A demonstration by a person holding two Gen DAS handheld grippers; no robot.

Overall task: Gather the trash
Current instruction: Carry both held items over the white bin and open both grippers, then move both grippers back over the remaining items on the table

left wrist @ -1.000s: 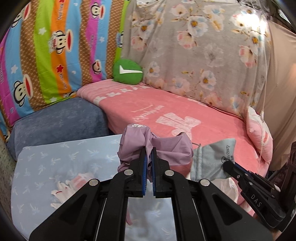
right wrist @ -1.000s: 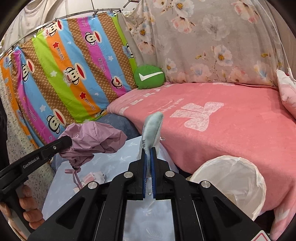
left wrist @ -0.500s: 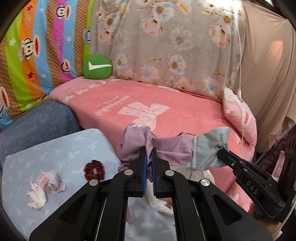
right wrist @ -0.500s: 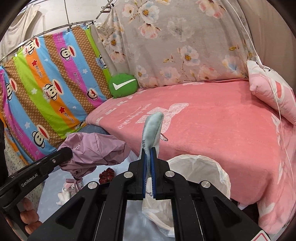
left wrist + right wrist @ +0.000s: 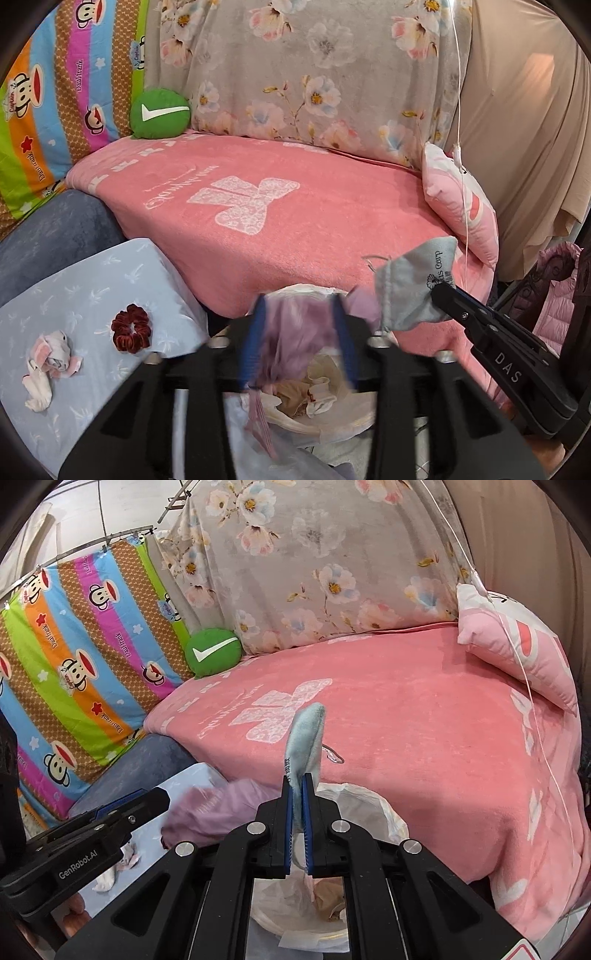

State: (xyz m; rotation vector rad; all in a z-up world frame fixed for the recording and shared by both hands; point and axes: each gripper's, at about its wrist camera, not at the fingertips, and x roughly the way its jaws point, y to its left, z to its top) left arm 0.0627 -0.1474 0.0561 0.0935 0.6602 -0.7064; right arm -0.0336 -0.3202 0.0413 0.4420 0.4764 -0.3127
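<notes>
The purple cloth (image 5: 295, 325) hangs between the blue pads of the left gripper (image 5: 300, 336), directly above the white-lined trash bin (image 5: 332, 417). The left gripper's jaws have just been opening and now stand spread, with the blurred cloth loose between them and its cord trailing down toward the bin's near rim. Inside the bin lie crumpled paper and brownish scraps.

Just to the right, the right gripper (image 5: 297, 794) is pressed together on a grey-blue pouch (image 5: 304, 738), which sticks up from its pads over the bin's far edge. From the left wrist view the pouch shows printed lettering and a small logo.

To the left of the bin, on a pale blue patterned sheet (image 5: 74, 295), lie a dark red scrunchie (image 5: 131, 326) and, further left, a crumpled pink-and-white tissue (image 5: 50, 363), well apart from both grippers.

Beyond the bin spreads a pink blanket (image 5: 314, 206) with a white pattern. At its far left corner rests a round green cushion (image 5: 160, 118) with a white tick; at the right edge leans a pink pillow (image 5: 458, 206). A grey floral cloth (image 5: 314, 66) hangs behind, and a striped monkey-print sheet (image 5: 66, 88) hangs at the far left.
</notes>
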